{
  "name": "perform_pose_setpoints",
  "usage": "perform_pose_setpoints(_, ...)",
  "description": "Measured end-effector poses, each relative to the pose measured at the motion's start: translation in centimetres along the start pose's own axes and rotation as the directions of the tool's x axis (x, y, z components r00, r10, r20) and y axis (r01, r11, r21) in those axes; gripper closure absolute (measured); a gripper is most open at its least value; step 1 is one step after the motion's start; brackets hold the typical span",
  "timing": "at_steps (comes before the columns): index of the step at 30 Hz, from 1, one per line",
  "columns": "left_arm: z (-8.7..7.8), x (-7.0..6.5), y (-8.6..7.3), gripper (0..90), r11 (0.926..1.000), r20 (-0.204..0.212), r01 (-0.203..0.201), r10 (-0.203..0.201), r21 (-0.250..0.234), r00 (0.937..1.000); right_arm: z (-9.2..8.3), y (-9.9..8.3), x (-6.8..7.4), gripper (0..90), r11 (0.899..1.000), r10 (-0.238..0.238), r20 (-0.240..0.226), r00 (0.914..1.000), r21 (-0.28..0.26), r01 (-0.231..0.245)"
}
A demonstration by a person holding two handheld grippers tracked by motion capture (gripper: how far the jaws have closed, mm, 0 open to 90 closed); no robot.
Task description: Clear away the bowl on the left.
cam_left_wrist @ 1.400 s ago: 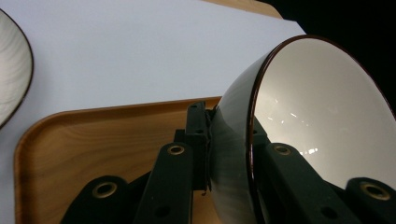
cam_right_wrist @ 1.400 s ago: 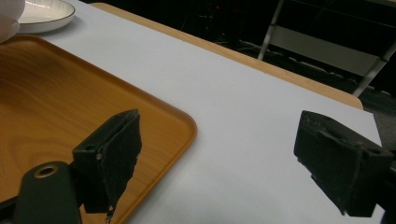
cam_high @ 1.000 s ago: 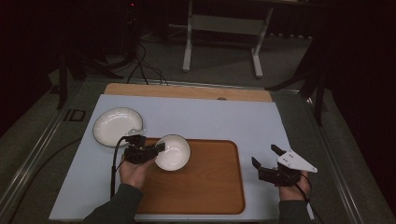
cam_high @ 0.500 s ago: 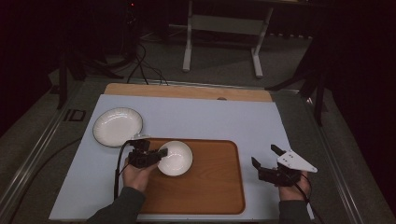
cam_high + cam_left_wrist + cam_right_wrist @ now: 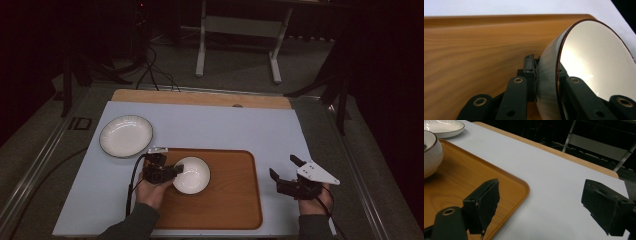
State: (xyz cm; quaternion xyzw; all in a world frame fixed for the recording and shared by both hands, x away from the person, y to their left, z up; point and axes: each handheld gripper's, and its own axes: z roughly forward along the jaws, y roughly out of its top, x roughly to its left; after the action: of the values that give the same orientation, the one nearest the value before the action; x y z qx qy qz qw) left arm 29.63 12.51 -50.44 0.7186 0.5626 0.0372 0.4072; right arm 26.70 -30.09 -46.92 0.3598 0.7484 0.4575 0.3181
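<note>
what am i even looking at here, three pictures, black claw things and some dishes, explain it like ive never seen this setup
A person sits at a table and holds a hand tool with two black jaws in each hand. There is no robot arm.

The high view looks down from above the person's side. The other two pictures come from small cameras that ride on the tools and look along their jaws.

On the table lies a pale blue mat. On it sit a wooden tray and, off to the left, a white plate.

The left gripper is clamped on the rim of a white bowl over the tray; in the left gripper view one jaw sits inside the bowl and one outside.

The right gripper is over the mat beside the tray, jaws wide apart, holding nothing.
</note>
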Motion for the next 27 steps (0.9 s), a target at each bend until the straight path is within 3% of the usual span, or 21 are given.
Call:
perform_pose_setpoints(6, 0.9, -0.4, -0.4, 79.9, 0.9992, -0.008, -0.014, 0.015, 0.037, 0.9999, 0.0, 0.0, 0.0, 14.4, 1.000, 0.000, 0.001, 1.0000, -0.002, 0.000)
perform_pose_setpoints(18, 1.4, -0.1, -0.5, 80.1, 0.9987, -0.011, 0.001, 0.000, 0.050, 0.9999, 0.0, 0.0, 0.1, 14.5, 1.000, -0.004, -0.001, 1.0000, 0.001, 0.004)
perform_pose_setpoints(24, 1.5, 0.1, -0.5, 77.7, 0.9983, 0.000, 0.003, -0.003, 0.058, 1.0000, 0.0, 0.0, 0.0, 14.4, 1.000, -0.005, -0.001, 1.0000, 0.002, 0.005)
perform_pose_setpoints(27, 1.3, 0.1, -0.4, 71.6, 0.9985, 0.000, 0.002, -0.002, 0.055, 1.0000, 0.0, 0.0, 0.0, 14.5, 1.000, -0.004, 0.000, 1.0000, 0.000, 0.004)
